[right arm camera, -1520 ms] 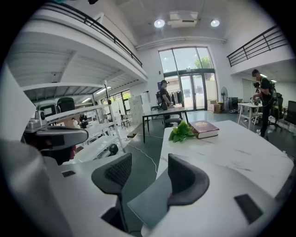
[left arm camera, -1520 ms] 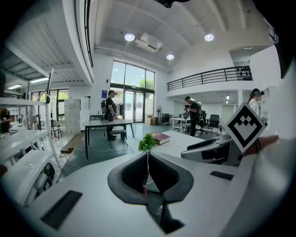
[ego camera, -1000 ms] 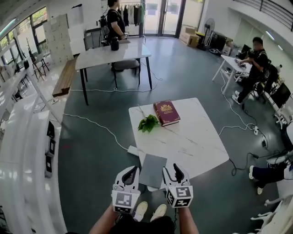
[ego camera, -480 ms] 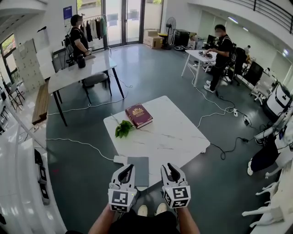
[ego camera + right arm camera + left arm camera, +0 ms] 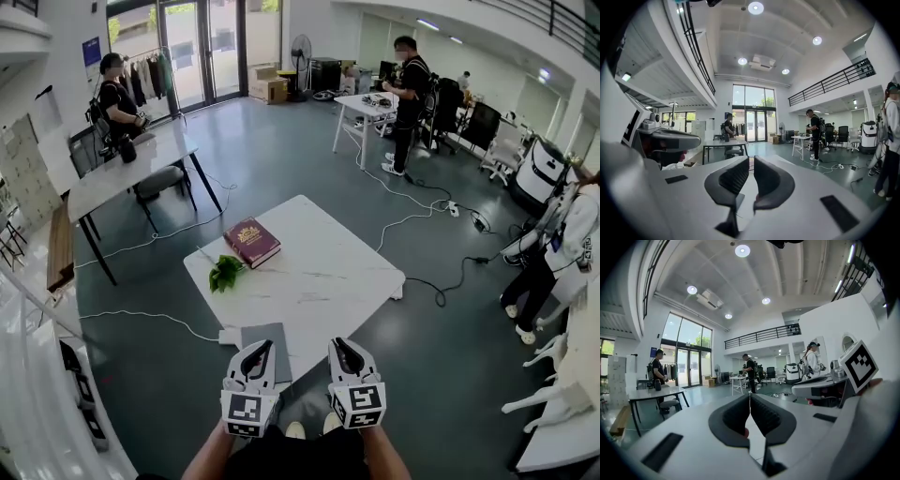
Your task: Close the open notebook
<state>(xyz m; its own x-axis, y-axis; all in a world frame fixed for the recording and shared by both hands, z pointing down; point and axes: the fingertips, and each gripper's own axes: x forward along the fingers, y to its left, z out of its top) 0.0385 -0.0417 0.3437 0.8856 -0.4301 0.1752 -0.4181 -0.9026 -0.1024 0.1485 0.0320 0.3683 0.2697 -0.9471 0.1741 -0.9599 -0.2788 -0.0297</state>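
A maroon book with a gold emblem (image 5: 251, 242) lies closed at the far left corner of the white marble table (image 5: 319, 281). A flat grey notebook (image 5: 265, 349) lies closed at the table's near edge. Both grippers are held side by side below that edge, near level and pointing across the room. My left gripper (image 5: 258, 359) (image 5: 750, 397) is shut, tips touching, with nothing in it. My right gripper (image 5: 342, 356) (image 5: 751, 161) has just been closing; a narrow gap remains between its pads and nothing is between them.
A green leafy sprig (image 5: 225, 272) lies beside the maroon book. A white power adapter (image 5: 230, 336) and cables lie on the floor. A long table (image 5: 131, 169) with a person stands back left; more people, desks and chairs are at the right.
The head view has swung, so the table now sits further left and farther off in the picture. Both grippers moved with it. The right gripper's jaws have narrowed from wide to nearly closed.
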